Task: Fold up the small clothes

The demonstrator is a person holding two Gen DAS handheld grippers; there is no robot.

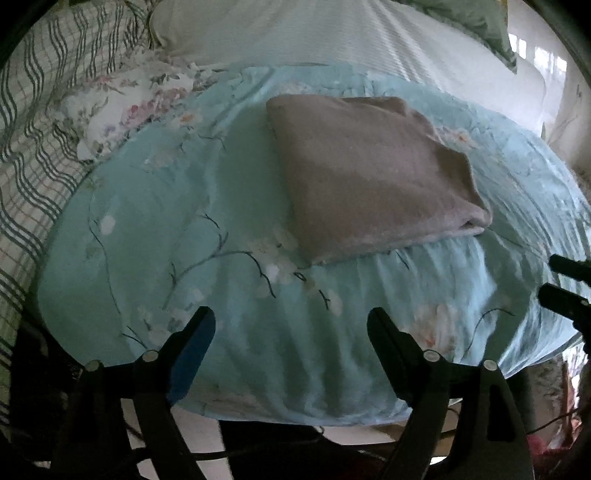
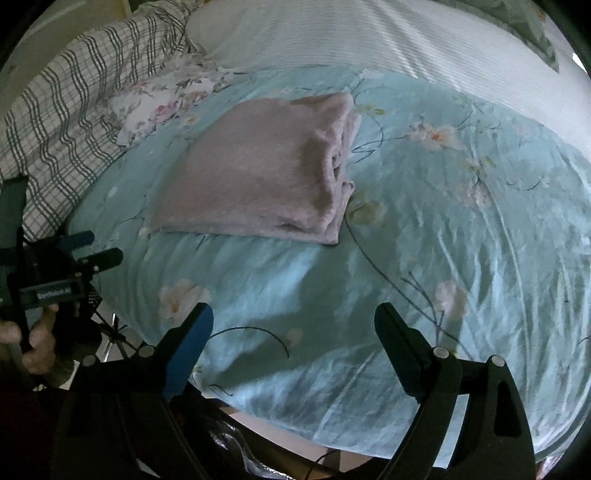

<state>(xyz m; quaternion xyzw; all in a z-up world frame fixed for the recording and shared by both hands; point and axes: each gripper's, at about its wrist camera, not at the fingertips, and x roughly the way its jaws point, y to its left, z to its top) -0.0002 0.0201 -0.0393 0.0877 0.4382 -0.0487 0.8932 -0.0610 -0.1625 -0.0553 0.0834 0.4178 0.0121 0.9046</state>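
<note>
A folded pinkish-grey fleece garment lies flat on the light-blue floral quilt, with its stacked layers showing at its right edge in the right wrist view. My left gripper is open and empty, held back over the quilt's near edge, well short of the garment. My right gripper is open and empty, also over the near part of the quilt. The left gripper also shows at the left edge of the right wrist view, and the right gripper's fingers show at the right edge of the left wrist view.
A checked blanket and a floral cloth lie at the left. A white striped bedspread covers the far side, with a green pillow at the far right. The floor lies below the quilt's near edge.
</note>
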